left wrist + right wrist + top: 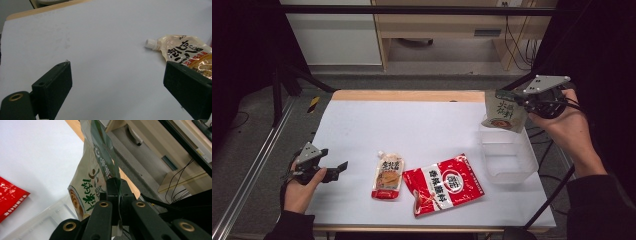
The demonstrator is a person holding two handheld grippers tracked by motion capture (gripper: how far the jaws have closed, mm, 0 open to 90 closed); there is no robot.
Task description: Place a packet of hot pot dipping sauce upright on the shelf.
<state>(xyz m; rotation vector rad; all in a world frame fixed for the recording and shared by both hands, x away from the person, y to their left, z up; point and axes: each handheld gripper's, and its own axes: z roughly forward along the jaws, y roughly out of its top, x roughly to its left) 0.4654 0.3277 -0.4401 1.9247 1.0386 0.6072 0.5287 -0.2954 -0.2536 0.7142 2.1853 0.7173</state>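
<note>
While the right gripper [518,101] has its fingers [113,195] clamped fully together on the top edge of a green-and-beige seasoning packet [504,111], the packet hangs in the air over the far rim of the clear plastic bin [507,155] at the right side of the table [422,125], not yet inside it. The grip is only on a thin strip of film, so the packet could slide out or swing if the hand jerks, and a release from here might land it on the rim or behind the bin rather than in it. The left gripper [337,169] rests low at the table's left edge with its fingers [53,90] wide apart and nothing between them; a spouted sauce pouch [388,176] lies just beyond it, with a red snack bag [444,184] beside that, both clear of the bin.
</note>
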